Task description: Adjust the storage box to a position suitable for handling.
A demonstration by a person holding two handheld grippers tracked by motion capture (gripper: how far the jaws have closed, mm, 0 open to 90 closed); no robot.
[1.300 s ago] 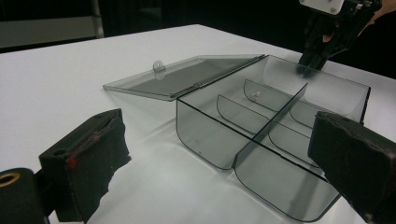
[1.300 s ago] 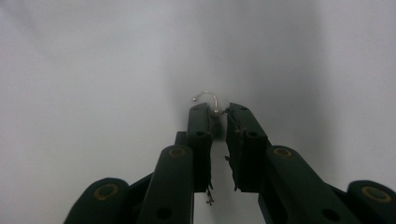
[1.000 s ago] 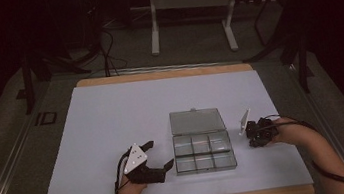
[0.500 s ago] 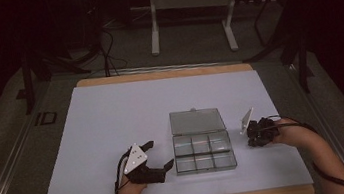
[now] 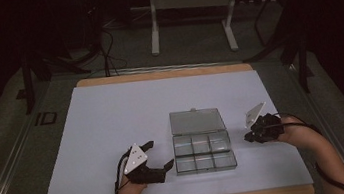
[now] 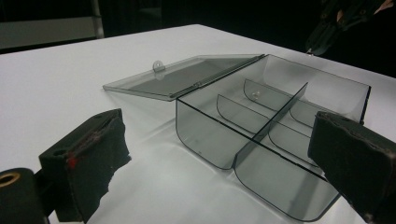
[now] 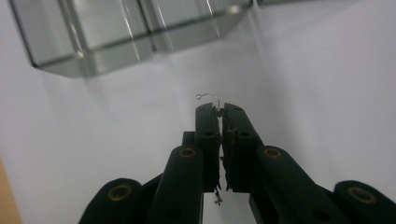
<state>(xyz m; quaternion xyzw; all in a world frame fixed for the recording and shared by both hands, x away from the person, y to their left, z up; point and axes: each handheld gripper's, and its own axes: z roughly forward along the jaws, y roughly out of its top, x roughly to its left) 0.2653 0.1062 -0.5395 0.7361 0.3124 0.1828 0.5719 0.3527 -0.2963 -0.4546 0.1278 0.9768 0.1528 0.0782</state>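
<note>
High overhead view, two close claw-mounted views, clear box [image 5: 201,141] in all.

Open box [image 5: 201,146] between hands; white mat [image 5: 112,120] bare.

A thin wire hook [image 7: 209,97] pinched at the tips of the right gripper [image 7: 219,112] is too small to identify, its shank hidden between the pads. Beyond it, the clear compartment box [image 7: 116,32] is blurred and cut off by the top edge. In the left gripper view, a tiny pale bead [image 6: 255,94] inside the box cannot be made out, and the box's near corner is hidden behind the pad [image 6: 355,158] of the left gripper [image 6: 219,163].
</note>
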